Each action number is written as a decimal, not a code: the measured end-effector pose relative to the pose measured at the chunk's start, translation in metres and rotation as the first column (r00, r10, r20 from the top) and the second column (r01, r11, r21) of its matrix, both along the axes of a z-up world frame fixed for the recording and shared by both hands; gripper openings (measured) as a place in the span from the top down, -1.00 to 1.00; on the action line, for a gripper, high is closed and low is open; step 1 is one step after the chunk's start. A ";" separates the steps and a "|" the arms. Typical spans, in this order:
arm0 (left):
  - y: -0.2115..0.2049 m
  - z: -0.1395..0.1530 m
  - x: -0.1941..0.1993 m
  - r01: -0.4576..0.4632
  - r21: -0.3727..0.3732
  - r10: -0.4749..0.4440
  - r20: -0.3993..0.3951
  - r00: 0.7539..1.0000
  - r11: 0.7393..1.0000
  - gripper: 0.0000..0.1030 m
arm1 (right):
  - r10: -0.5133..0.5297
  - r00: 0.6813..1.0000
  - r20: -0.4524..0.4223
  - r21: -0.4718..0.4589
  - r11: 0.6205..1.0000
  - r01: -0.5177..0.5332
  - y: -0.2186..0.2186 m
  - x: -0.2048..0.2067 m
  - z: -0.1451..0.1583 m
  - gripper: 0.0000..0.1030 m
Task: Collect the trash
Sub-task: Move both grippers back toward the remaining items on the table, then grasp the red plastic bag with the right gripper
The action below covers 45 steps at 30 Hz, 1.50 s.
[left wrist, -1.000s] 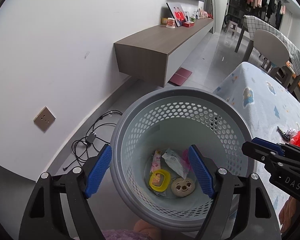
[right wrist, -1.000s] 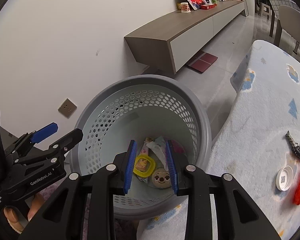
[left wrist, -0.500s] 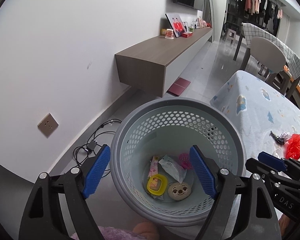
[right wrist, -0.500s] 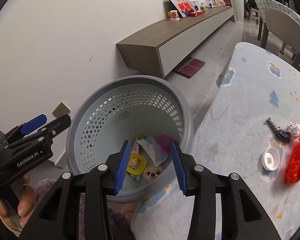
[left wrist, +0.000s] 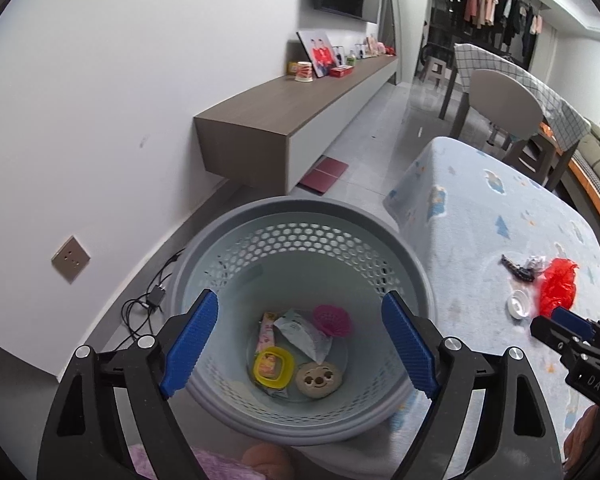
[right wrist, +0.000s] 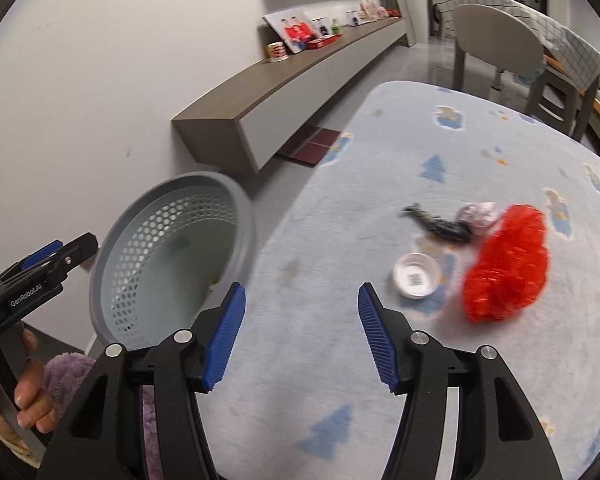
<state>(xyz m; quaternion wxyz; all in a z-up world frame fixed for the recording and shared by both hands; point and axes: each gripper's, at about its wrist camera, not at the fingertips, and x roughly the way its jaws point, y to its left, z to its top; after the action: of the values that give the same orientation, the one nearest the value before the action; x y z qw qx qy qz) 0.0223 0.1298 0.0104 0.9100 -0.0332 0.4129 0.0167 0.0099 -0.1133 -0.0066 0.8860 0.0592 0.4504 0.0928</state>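
A grey perforated basket (left wrist: 300, 216) stands on the floor beside the table; it also shows in the right wrist view (right wrist: 172, 188). In it lie a yellow ring (left wrist: 273, 366), a round face-shaped piece (left wrist: 318, 378), a white wrapper (left wrist: 304, 332) and a pink piece (left wrist: 333, 319). My left gripper (left wrist: 300, 340) hangs open and empty above the basket. My right gripper (right wrist: 300, 332) is open and empty over the table. Ahead of it lie a white cap (right wrist: 416, 275), a red bag (right wrist: 508, 264), a dark strip (right wrist: 440, 226) and a crumpled wrapper (right wrist: 478, 214).
The table wears a pale blue patterned cloth (right wrist: 380, 160). A low wall cabinet (left wrist: 292, 120) holds photos and small items. Cables (left wrist: 148, 304) lie on the floor by a wall socket (left wrist: 71, 258). Chairs (left wrist: 504, 108) stand behind the table.
My right gripper has opened wider and swung right, from over the basket to over the table near the cap and red bag. My left gripper has risen a little above the basket.
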 end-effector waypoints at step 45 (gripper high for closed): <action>-0.178 -0.020 0.017 0.321 0.046 -0.319 -0.045 0.947 0.946 -0.60 | -0.273 0.961 -0.030 0.042 0.961 0.274 -0.140 0.010 -0.017 -0.17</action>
<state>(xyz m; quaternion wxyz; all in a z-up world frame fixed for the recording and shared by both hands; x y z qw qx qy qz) 0.0397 -0.0478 -0.0091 0.8935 0.0584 0.4289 -0.1195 0.0198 -0.2538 -0.0241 0.8833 0.1423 0.4462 -0.0211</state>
